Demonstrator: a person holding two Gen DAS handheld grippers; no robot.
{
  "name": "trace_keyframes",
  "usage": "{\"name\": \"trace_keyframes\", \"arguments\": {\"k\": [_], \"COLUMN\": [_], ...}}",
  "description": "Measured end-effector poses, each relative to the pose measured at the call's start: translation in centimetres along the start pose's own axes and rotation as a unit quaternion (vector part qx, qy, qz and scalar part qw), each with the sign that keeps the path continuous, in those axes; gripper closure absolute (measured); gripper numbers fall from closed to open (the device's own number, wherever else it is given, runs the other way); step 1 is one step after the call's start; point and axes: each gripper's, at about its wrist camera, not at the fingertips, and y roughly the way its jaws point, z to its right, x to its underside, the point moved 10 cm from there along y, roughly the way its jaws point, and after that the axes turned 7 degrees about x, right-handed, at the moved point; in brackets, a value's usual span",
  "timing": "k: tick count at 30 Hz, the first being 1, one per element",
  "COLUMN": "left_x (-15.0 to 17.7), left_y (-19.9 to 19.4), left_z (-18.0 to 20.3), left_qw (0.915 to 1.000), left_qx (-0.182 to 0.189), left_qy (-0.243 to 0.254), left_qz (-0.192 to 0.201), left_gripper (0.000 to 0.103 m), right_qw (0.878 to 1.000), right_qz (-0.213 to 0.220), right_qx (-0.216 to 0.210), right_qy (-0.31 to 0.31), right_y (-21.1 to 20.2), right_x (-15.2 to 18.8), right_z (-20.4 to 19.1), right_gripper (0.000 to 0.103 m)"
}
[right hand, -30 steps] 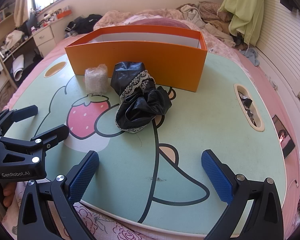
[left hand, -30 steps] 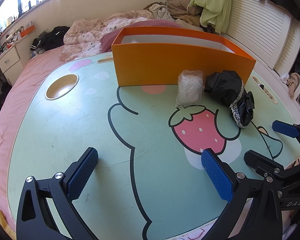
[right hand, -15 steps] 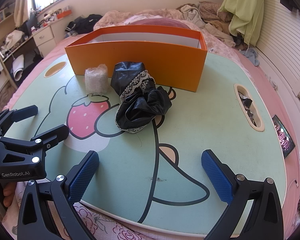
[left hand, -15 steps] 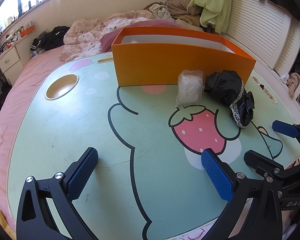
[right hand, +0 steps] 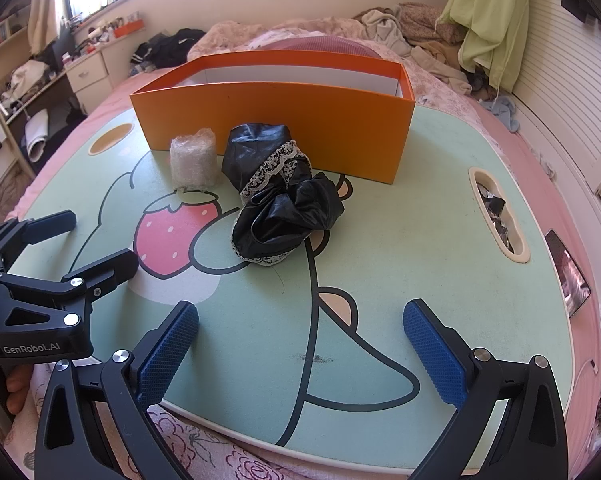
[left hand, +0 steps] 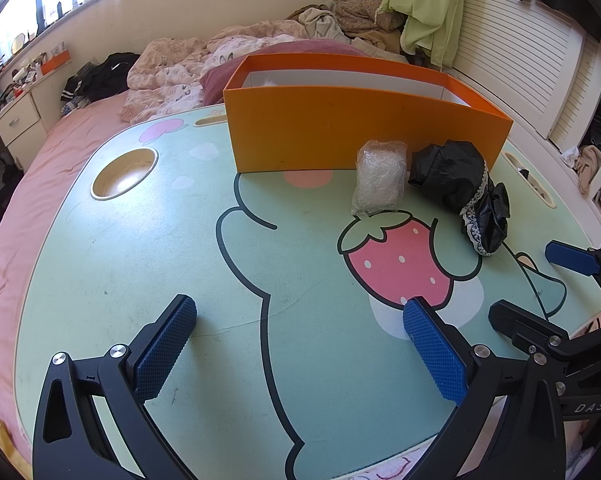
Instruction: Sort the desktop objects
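Two items are seen outside the orange box (right hand: pixel 272 124), both on the tabletop (right hand: pixel 400 240) just in front of the box's near wall: a clear bubble-wrapped bundle (right hand: pixel 192 158) and, beside it, a black lace-trimmed fabric item (right hand: pixel 280 196). The fabric's far end lies close against the box wall; whether the two items touch each other cannot be told. A small white patch is glimpsed inside the box from the left wrist view, but what it is cannot be told. Sorting is judged to be at or near its start, with both loose items not yet placed.

The left gripper (left hand: pixel 296 344) is held over the near part of the tabletop, well short of the box, jaws spread wide with nothing between them. The right gripper (right hand: pixel 300 344) is held likewise at the near tabletop edge, jaws spread and empty.

Open room: a broad bare stretch of tabletop lies between the jaws and the box, so a straight approach is judged unobstructed. Edges noted: the box's tall near wall, which would have to be cleared from above; a round recess (left hand: pixel 124 174) left of the box; an oblong slot (right hand: pixel 500 216) right of it. The two grippers sit near each other, so crossing paths is a risk.
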Motion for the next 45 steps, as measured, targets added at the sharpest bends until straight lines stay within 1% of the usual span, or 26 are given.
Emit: {"name": "trace_keyframes", "arguments": {"k": [2, 6, 9, 12, 14, 17, 19, 20, 21, 22, 23, 24, 25, 27, 29, 32, 34, 35, 36, 38, 40, 42, 43, 45], "left_x": [0.0, 0.0, 0.0, 0.0, 0.0, 0.0, 0.0, 0.0, 0.0, 0.0, 0.0, -0.1, -0.1, -0.2, -0.3, -0.5, -0.7, -0.9, -1.1, -2.1, -3.4, -4.6, -5.3, -6.4], "left_y": [0.0, 0.0, 0.0, 0.0, -0.1, -0.1, 0.0, 0.0, -0.1, -0.1, 0.0, 0.0, 0.0, -0.1, -0.2, -0.3, -0.5, -0.6, -0.6, -0.8, -0.9, -0.5, -0.1, 1.2], "left_z": [0.0, 0.0, -0.1, -0.1, -0.1, -0.1, -0.1, -0.1, -0.1, -0.1, -0.1, -0.1, -0.1, 0.0, 0.0, -0.1, 0.0, 0.2, 0.3, 0.9, 1.8, 2.7, 3.0, 3.3], "left_qw": [1.0, 1.0, 1.0, 1.0, 1.0, 1.0, 1.0, 1.0, 1.0, 1.0, 1.0, 1.0, 1.0, 1.0, 1.0, 0.9998, 0.9996, 0.9994, 0.9994, 0.9992, 0.9984, 0.9975, 0.9975, 0.9983], "left_qx": [0.0, 0.0, 0.0, 0.0, 0.0, 0.0, 0.001, 0.001, 0.0, 0.001, 0.0, -0.001, 0.0, 0.001, 0.004, 0.014, 0.025, 0.028, 0.03, 0.027, 0.027, 0.036, 0.034, 0.027], "left_qy": [0.0, 0.0, 0.0, 0.0, 0.0, 0.0, 0.0, 0.0, 0.0, 0.001, 0.001, 0.002, 0.001, 0.0, -0.002, -0.009, -0.012, -0.009, -0.007, 0.008, 0.029, 0.044, 0.046, 0.044], "left_qz": [0.0, 0.0, 0.0, 0.0, 0.0, 0.0, 0.0, 0.001, 0.001, 0.001, 0.0, 0.001, 0.001, 0.002, 0.004, 0.009, 0.012, 0.015, 0.018, 0.029, 0.04, 0.043, 0.041, 0.027], "left_gripper": [0.0, 0.0, 0.0, 0.0, 0.0, 0.0, 0.0, 0.0, 0.0, 0.0, 0.0, 0.0, 0.0, 0.0, 0.0, 0.0, 0.0, 0.0, 0.0, 0.001, 0.004, 0.016, 0.018, 0.027], "right_qw": [1.0, 0.999, 0.997, 0.996, 0.996, 0.996, 0.996, 0.997, 0.998, 0.998, 0.998, 0.999, 0.999, 0.998, 0.995, 0.988, 0.984, 0.983, 0.981, 0.978, 0.977, 0.978, 0.978, 0.977], "right_qz": [0.001, 0.013, 0.028, 0.038, 0.046, 0.041, 0.036, 0.027, 0.015, -0.013, -0.008, 0.001, 0.0, 0.02, 0.046, 0.098, 0.12, 0.127, 0.132, 0.14, 0.138, 0.129, 0.124, 0.119], "right_qx": [-0.001, -0.023, -0.048, -0.06, -0.059, -0.049, -0.03, -0.018, -0.017, -0.028, -0.028, -0.026, -0.031, -0.046, -0.07, -0.083, -0.073, -0.061, -0.051, -0.047, -0.049, -0.054, -0.056, -0.06], "right_qy": [0.001, 0.024, 0.051, 0.061, 0.057, 0.069, 0.074, 0.067, 0.062, 0.058, 0.051, 0.038, 0.031, 0.03, 0.045, 0.089, 0.112, 0.122, 0.13, 0.144, 0.153, 0.158, 0.16, 0.163], "right_y": [0.0, -0.6, -1.2, -1.7, -1.8, -0.9, 0.3, 1.2, 1.8, 2.9, 2.9, 2.5, 2.4, 1.3, 0.1, -2.2, -3.2, -3.5, -3.7, -4.0, -3.8, -3.4, -3.2, -3.0], "right_x": [0.0, -0.4, -1.2, -2.5, -3.8, -5.9, -7.3, -7.6, -7.4, -6.9, -6.7, -6.5, -6.1, -5.5, -5.0, -4.9, -4.9, -5.0, -5.0, -5.1, -5.0, -5.0, -4.9, -4.8], "right_z": [0.0, -0.1, 0.1, -0.2, -0.7, -1.1, -0.9, -0.9, -0.9, -1.2, -1.1, -1.3, -1.4, -1.6, -1.4, 0.3, 1.5, 2.1, 2.4, 3.1, 3.3, 3.3, 3.5, 3.6], "right_gripper": [0.0, 0.002, 0.004, 0.004, 0.004, 0.004, 0.004, 0.01, 0.026, 0.04, 0.049, 0.065, 0.066, 0.068, 0.069, 0.069, 0.069, 0.069, 0.069, 0.069, 0.069, 0.069, 0.069, 0.069]}}
